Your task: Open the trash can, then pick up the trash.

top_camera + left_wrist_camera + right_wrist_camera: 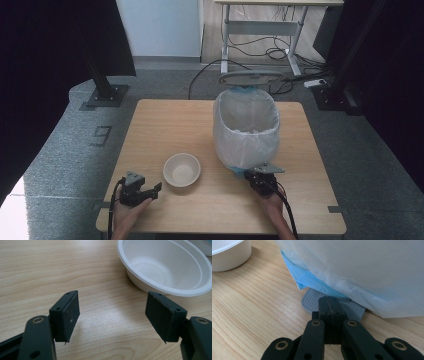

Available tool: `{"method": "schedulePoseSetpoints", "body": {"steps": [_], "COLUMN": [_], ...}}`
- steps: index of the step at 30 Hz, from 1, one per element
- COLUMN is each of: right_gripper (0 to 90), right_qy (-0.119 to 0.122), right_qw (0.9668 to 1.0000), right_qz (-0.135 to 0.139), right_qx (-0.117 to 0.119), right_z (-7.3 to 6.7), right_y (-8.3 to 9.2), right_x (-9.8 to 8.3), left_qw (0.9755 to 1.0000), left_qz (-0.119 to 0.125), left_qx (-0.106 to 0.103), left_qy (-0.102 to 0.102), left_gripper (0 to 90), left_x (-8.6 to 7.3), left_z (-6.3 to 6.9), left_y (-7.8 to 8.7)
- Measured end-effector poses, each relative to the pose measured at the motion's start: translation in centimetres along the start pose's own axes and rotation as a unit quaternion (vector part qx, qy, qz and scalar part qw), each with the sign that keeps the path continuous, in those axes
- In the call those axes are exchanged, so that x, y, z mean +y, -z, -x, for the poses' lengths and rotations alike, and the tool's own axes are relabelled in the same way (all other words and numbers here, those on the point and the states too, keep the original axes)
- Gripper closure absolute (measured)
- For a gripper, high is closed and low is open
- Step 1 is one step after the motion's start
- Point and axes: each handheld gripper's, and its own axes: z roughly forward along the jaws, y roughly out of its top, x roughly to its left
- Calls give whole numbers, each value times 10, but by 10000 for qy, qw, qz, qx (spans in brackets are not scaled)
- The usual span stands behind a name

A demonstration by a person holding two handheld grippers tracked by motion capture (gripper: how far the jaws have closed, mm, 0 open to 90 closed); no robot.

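Note:
A white paper bowl (182, 170) (165, 265) sits empty on the wooden table (165, 125), near its front. My left gripper (152, 191) (112, 315) rests low just left of the bowl, open, with bare wood between its pads. A pedal bin (246, 130) lined with a white bag (362, 270) over a blue bag (312, 280) stands right of centre. My right gripper (254, 175) (329, 301) is shut on nothing, its tips over the bin's grey ribbed pedal (310, 301). Whether they touch it I cannot tell. The bowl's edge (229, 252) appears far left there.
The bin's grey lid (250, 76) stands raised behind it. Beyond the table, a grey carpet holds a desk frame (260, 30) with loose cables (280, 52) and black stands (102, 90) at both sides. The table's front edge runs just under both hands.

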Motion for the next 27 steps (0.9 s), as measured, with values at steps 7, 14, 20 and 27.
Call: {"method": "schedulePoseSetpoints", "body": {"steps": [7,14,20,27], "right_gripper": [896,896,896,896], "right_qy": [-15,-15,-22,-20], "right_qw": [10000,10000,10000,10000], "right_qz": [1,2,2,4], "right_qx": [15,15,27,31], "right_z": [0,0,1,1], "right_y": [0,0,0,0], "right_x": [0,0,0,0], "left_qw": [10000,9999,9996,9991], "left_qz": [13,79,210,355], "left_qx": [-31,-65,-87,-128], "left_qy": [55,102,139,186], "left_gripper": [278,285,281,285], "left_x": [0,0,3,6], "left_z": [-1,0,0,1], "left_y": [0,2,4,7]}}
